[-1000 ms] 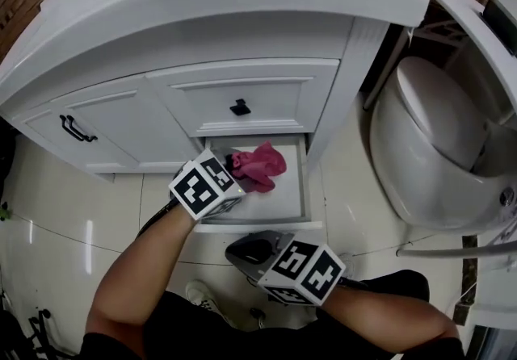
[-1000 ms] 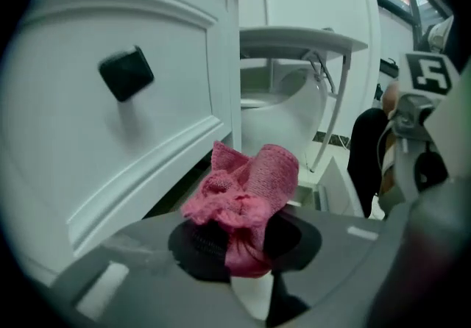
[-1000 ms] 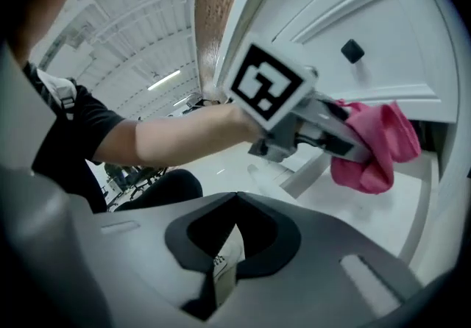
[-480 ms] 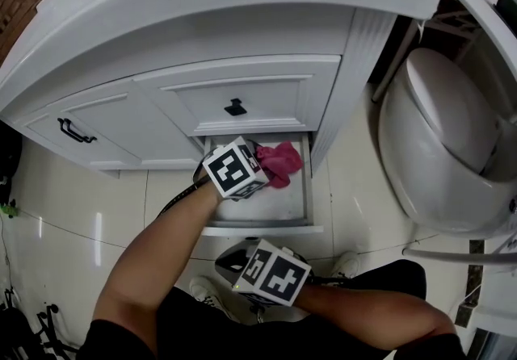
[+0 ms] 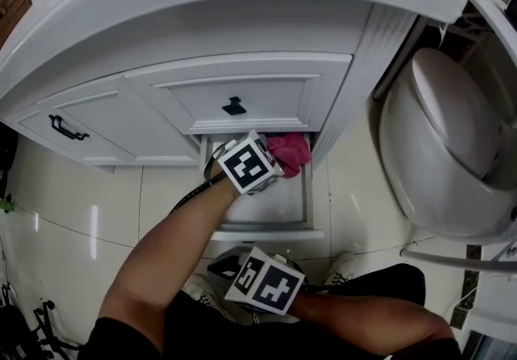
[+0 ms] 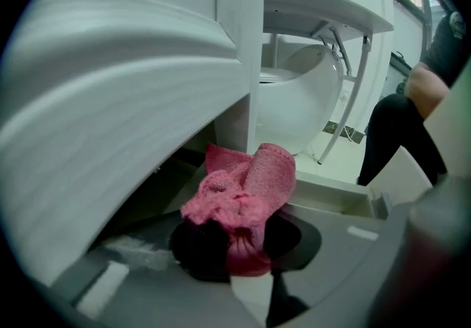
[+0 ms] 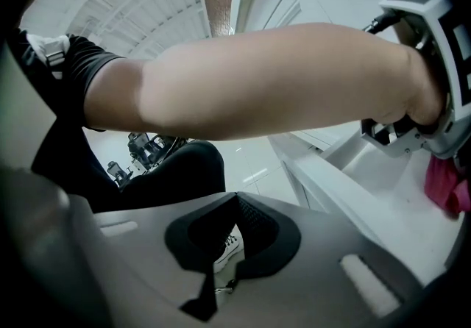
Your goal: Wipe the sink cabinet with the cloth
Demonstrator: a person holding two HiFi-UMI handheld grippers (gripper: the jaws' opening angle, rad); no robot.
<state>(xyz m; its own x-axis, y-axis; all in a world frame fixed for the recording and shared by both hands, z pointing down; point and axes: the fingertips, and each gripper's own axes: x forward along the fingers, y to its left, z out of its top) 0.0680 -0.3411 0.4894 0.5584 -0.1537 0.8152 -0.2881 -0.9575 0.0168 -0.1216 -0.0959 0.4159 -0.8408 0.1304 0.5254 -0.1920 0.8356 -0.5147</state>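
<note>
Where the bottom drawer point(image 5: 266, 227) of the sink cabinet point(image 5: 242, 100) stands open, the left claw point(image 6: 234, 249) is clamped on the pink cloth point(image 6: 246, 190) at the drawer's inner right corner; the right claw point(image 7: 219, 264), jaws together on nothing, hangs low before the person's lap.

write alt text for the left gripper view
A pink cloth is clamped in the left claw, low inside the open drawer of a white sink cabinet. A white toilet stands beyond the cabinet's corner, and a person's dark-clad leg shows at the right.
</note>
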